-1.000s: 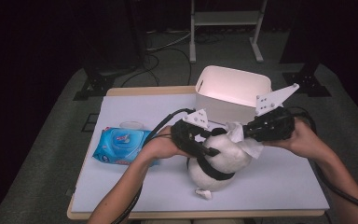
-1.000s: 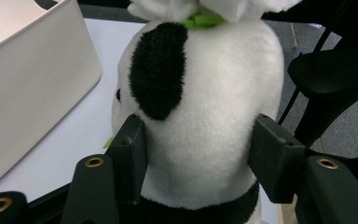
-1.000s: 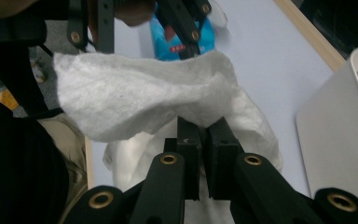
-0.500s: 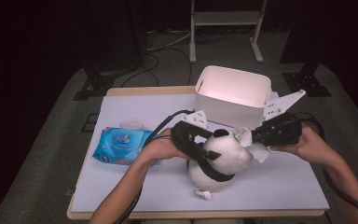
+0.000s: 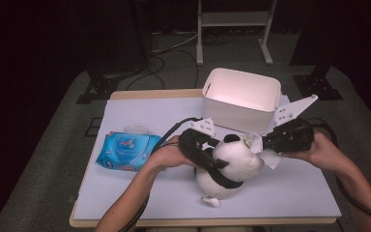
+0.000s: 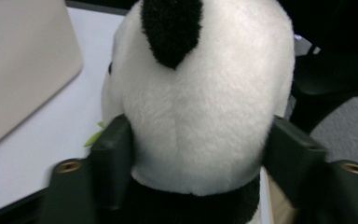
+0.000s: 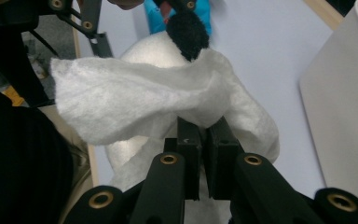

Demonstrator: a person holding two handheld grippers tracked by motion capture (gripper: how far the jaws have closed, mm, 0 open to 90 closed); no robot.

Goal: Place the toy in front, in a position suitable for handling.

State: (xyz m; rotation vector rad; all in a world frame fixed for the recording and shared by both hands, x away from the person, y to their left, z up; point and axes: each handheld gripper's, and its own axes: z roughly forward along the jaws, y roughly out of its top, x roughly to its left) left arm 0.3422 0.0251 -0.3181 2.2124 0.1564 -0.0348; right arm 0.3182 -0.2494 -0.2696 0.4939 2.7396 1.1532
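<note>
- A white wipe (image 7: 135, 105) is pinched at its lower edge between the shut jaws of the right gripper (image 7: 204, 135); in the right gripper view it is draped against the head of a plush panda (image 5: 229, 166), crumpled and fleecy, with much of the head hidden behind it.
- In the high view the wipe (image 5: 269, 155) is seen as a pale tuft at the toy's right side, its folds hard to make out.
- The panda sits upright near the table's middle, just in front of a white bin (image 5: 241, 96); it is white with black ears and a black band across the body.
- Its head (image 6: 200, 93) is flanked by the left gripper (image 5: 207, 152), whose jaws have just been closing; the pads are set against the fur on both sides, so the toy is held.
- The panda's face cannot be made out; a small green scrap (image 6: 92, 137) is glimpsed at its far side.
- A blue wipe pack (image 5: 125, 151) lies flat on the table (image 5: 140, 193), well left of the toy.
</note>
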